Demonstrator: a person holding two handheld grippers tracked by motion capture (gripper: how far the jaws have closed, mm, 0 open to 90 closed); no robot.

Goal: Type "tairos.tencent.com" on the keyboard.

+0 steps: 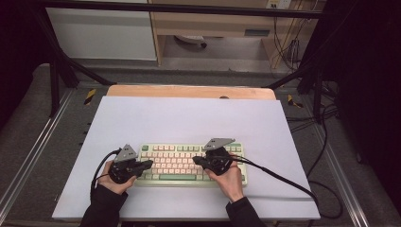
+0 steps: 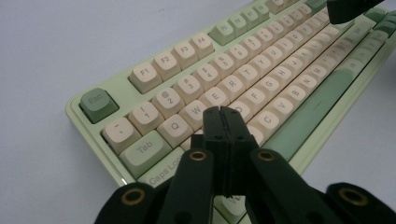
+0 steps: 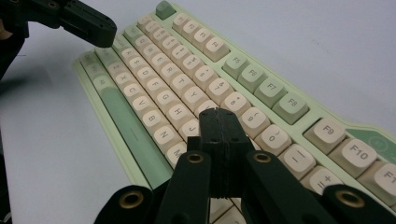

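Basically typing on mint-green keyboard (image 1: pixel 189 163) with closed tips.
Left gripper (image 2: pixel 222 111) and right gripper (image 3: pixel 217 112) both jaws together, holding nothing; press straight down, one keycap at a time.

The white mat (image 1: pixel 189 118) lies bare beyond the keyboard (image 1: pixel 189 163), and to its left and right, so either hand can pass freely there. The keyboard is the one obstacle on it, lying across the near middle. The left gripper (image 1: pixel 150 163) hangs over its left end and the right gripper (image 1: pixel 195 160) over its right half, with a stretch of keys between them.
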